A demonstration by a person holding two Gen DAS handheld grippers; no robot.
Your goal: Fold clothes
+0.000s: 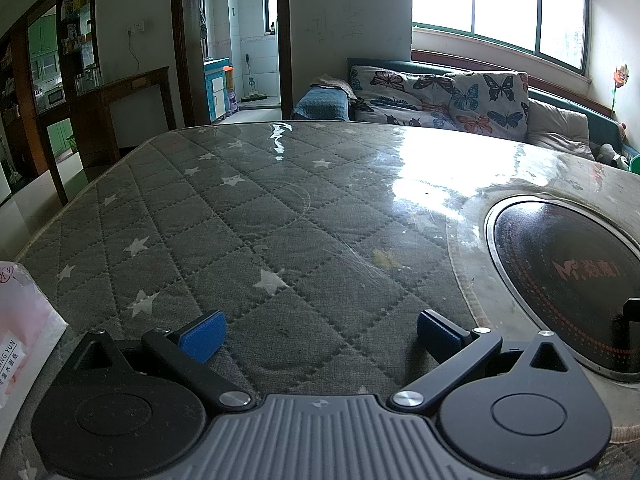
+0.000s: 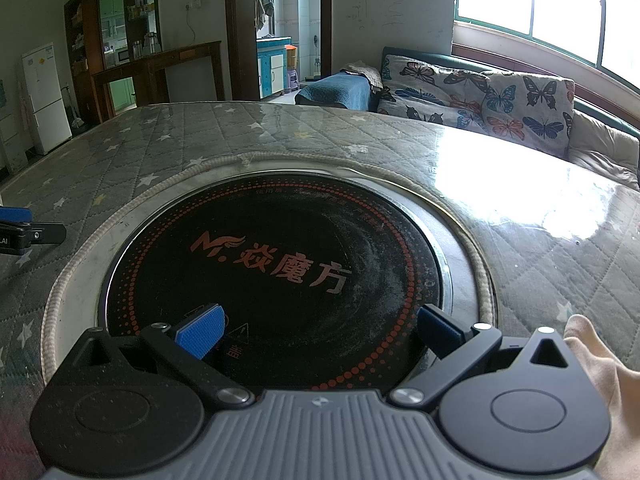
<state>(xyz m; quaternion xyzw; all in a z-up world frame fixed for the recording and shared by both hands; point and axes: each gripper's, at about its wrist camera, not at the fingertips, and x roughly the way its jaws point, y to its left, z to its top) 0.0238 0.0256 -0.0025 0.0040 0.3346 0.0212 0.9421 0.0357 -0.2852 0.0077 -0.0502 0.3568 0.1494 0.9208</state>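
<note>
Just right of the round black cooktop [image 2: 280,264], at the near edge of my right-wrist view, a pale beige piece of cloth [image 2: 592,364] lies on the surface [image 2: 560,248], close beside the body of my right gripper [image 2: 320,332]; only a fold of it shows, so I cannot tell what garment it is. My right gripper hangs over the cooktop's near rim with its blue-padded fingers spread wide and nothing between them. Left of the cooktop, my left gripper [image 1: 320,332] sits low over the grey quilted, star-patterned cover [image 1: 224,216], likewise released and empty. That cover lies under a glossy clear sheet and has a round cut-out around the cooktop. Further left of the cooktop, a pink-and-white packet [image 1: 24,332] rests at the surface's near corner. Beyond the cooktop, past the surface's far edge, stands a sofa [image 2: 480,92] with butterfly-print cushions below a bright window [image 1: 500,0].
</note>
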